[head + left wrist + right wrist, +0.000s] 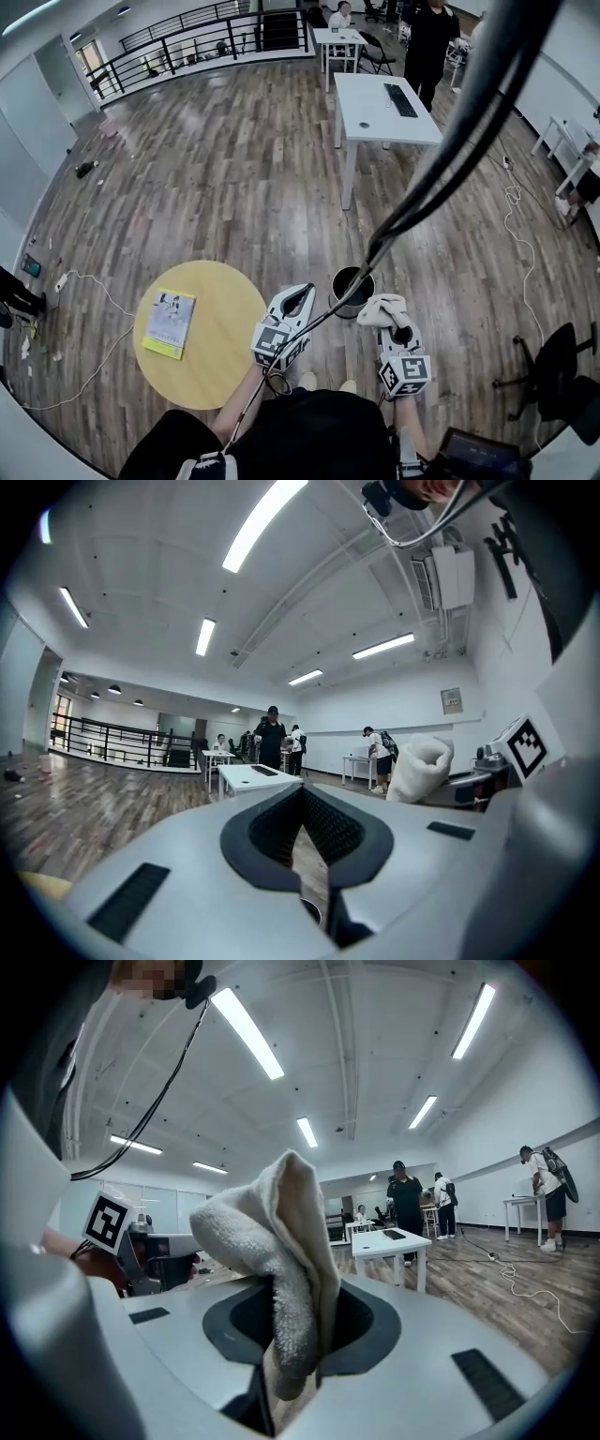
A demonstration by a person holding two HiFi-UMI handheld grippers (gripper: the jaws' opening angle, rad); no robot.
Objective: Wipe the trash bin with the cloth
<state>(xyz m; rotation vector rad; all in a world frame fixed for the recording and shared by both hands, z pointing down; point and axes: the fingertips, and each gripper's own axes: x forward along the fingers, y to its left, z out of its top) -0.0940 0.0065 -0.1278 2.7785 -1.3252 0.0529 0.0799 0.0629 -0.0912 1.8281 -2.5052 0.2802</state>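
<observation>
Evidently the cloth point(281, 1241) was a soft, light terry piece, limp enough to fold over itself. The right gripper point(287, 1327) had its jaws clamped on a lower fold, and the bunched remainder stood up beyond the tips. That free bunch was judged the proper wiping face.

The trash bin point(349, 292) stood on the wood floor, just right of the yellow round table point(225, 309) and near the person's feet. It was upright, with its long axis vertical and its mouth facing up. It appeared small, dark, rigid and probably light, so it was liable to slide or tip under wiping pressure. Its rim was the best place to steady it.

The left gripper point(298, 298) hung just left of the bin, its tips together on nothing.
</observation>
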